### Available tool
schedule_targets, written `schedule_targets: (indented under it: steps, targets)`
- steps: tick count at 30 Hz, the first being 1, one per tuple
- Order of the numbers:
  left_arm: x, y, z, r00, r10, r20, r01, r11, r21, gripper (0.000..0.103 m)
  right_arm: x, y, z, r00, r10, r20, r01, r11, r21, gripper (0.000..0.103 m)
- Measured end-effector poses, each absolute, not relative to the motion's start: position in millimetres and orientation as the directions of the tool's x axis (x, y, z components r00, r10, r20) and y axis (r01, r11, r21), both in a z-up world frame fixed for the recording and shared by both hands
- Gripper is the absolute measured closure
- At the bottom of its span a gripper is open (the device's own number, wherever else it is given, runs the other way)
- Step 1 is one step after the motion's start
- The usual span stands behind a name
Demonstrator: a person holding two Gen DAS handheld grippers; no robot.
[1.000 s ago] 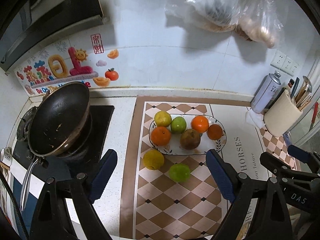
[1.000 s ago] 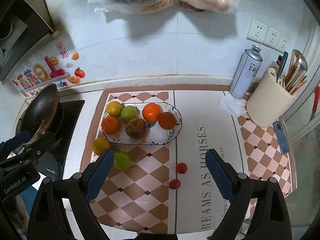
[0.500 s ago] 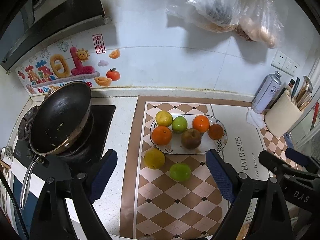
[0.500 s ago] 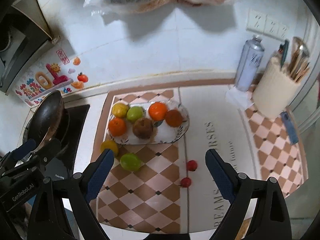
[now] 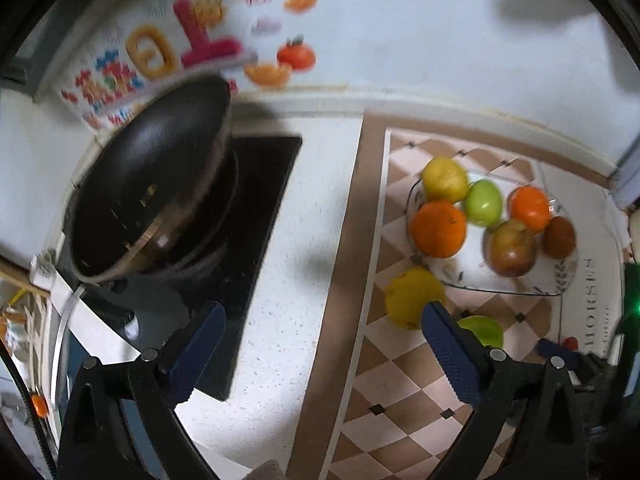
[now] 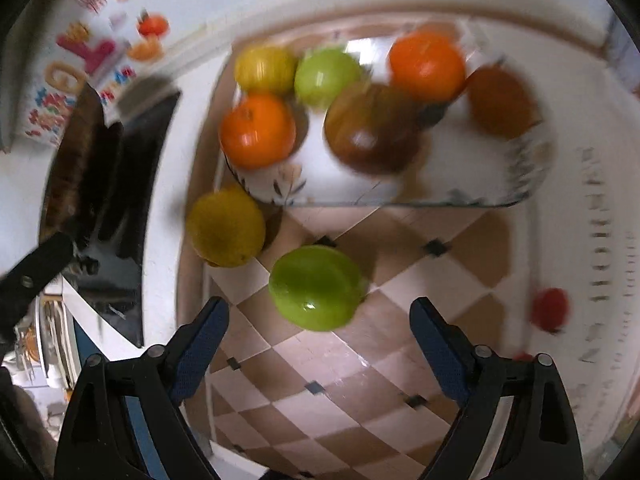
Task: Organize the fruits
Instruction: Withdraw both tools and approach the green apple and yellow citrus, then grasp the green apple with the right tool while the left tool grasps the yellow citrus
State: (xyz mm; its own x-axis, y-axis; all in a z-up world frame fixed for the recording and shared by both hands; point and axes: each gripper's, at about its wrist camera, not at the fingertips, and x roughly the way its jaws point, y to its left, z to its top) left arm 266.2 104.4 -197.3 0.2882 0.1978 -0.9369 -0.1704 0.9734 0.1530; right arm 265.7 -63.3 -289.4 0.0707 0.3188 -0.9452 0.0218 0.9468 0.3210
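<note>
Both tongs have dropped toward the desk. The right tongs (image 6: 316, 344), wide, empty and closing, now hang just short of the loose green fruit (image 6: 316, 288); the left tongs (image 5: 320, 344), opening and empty, have the yellow fruit (image 5: 412, 296) off their right tip, so pickups look imminent.

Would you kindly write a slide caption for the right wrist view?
Right tool, nothing gripped and closing, above a loose green fruit beside a yellow fruit, near the filled plate.

Apple (image 6: 316, 288) before plate (image 6: 400, 196)
</note>
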Motion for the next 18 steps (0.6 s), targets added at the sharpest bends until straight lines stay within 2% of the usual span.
schedule_targets:
  steps: [6,10,18]
  targets:
    - [289,110,-243,0.154,0.114,-0.982,-0.194,0.977,0.083,0.003,270,-47,-333,0.019,0.318,-0.948,0.022,0.948,0.318,0.036]
    - [301,103,-266,0.098,0.053,-0.994,-0.181,0.983,0.035,0.003,265,-55,-333,0.024,0.306,-0.952,0.015,0.952,0.306,0.037]
    - [318,73,-305,0.030,0.016,-0.999,-0.051,0.999,0.014,0.003,249,-104,-323,0.022,0.260,-0.965,0.068,0.963,0.261,0.037]
